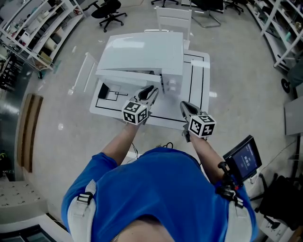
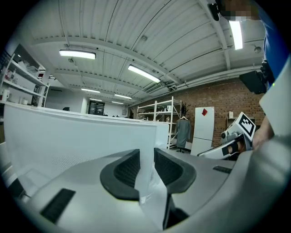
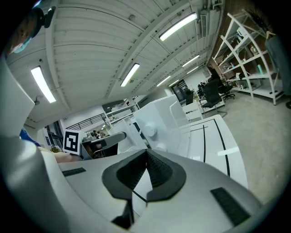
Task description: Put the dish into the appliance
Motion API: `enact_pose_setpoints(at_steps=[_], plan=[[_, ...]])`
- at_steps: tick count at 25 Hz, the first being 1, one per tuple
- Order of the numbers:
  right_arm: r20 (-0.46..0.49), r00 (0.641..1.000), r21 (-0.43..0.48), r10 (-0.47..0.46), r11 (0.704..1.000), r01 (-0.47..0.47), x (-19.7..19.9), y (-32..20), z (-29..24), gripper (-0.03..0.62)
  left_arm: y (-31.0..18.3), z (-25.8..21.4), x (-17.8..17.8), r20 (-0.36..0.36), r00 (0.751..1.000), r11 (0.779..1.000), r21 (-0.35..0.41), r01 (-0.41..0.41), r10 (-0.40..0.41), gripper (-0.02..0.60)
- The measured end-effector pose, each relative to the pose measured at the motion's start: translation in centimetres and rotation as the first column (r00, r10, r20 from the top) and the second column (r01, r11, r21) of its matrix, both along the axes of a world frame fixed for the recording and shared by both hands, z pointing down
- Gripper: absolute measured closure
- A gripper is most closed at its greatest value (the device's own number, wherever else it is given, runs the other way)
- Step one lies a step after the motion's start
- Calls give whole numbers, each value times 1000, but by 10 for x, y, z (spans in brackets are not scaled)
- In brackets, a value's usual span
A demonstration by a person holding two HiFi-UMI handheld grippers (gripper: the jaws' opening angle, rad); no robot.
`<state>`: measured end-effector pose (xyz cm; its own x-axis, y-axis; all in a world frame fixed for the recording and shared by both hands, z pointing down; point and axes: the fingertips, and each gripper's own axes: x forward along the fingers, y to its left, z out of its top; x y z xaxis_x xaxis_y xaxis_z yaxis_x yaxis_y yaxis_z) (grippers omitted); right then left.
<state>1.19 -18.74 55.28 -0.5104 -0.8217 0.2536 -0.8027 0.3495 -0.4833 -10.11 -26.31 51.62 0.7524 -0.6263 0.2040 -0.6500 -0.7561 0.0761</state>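
The white appliance (image 1: 142, 52) stands on the white table (image 1: 199, 80), with its knobs (image 3: 150, 132) on the front right. Its door (image 1: 130, 75) is a broad white panel (image 2: 82, 141) in the left gripper view. My left gripper (image 1: 152, 92) is at the door's free edge. Its jaws (image 2: 146, 166) are closed on that thin white edge. My right gripper (image 1: 183, 105) hovers over the table's front right, apart from the appliance. Its pads (image 3: 146, 152) meet with nothing between them. No dish shows in any view.
Black lines mark the table top (image 3: 213, 136). A white chair (image 1: 174, 19) stands behind the table and a black office chair (image 1: 110, 12) farther back. Shelving (image 1: 33, 33) runs along the left side. A small screen (image 1: 244, 158) sits at my right.
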Motion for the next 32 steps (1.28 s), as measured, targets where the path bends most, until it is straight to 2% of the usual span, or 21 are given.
enact_pose_setpoints(at_steps=[9,12,16,32], plan=[[3,1000,-2,23,1000,-23,5,-2,-2,592,-17,-6,6,-5,1000,1000,-21,22,-22,477],[4,1000,-5,27,1000,-27,6,-2,-1,592,-21,-6,0,-13,998,998,-31,55,-55,538],[1,1000,-7,31,999,-31,8,-2,0,592,-23,-6,-3,-5,997,996,-28,82,-83,574],[-6,999,-24,39,999,-39,18,-5,6,592,-34,-7,0,2,987,987,-39,158,-158,574]])
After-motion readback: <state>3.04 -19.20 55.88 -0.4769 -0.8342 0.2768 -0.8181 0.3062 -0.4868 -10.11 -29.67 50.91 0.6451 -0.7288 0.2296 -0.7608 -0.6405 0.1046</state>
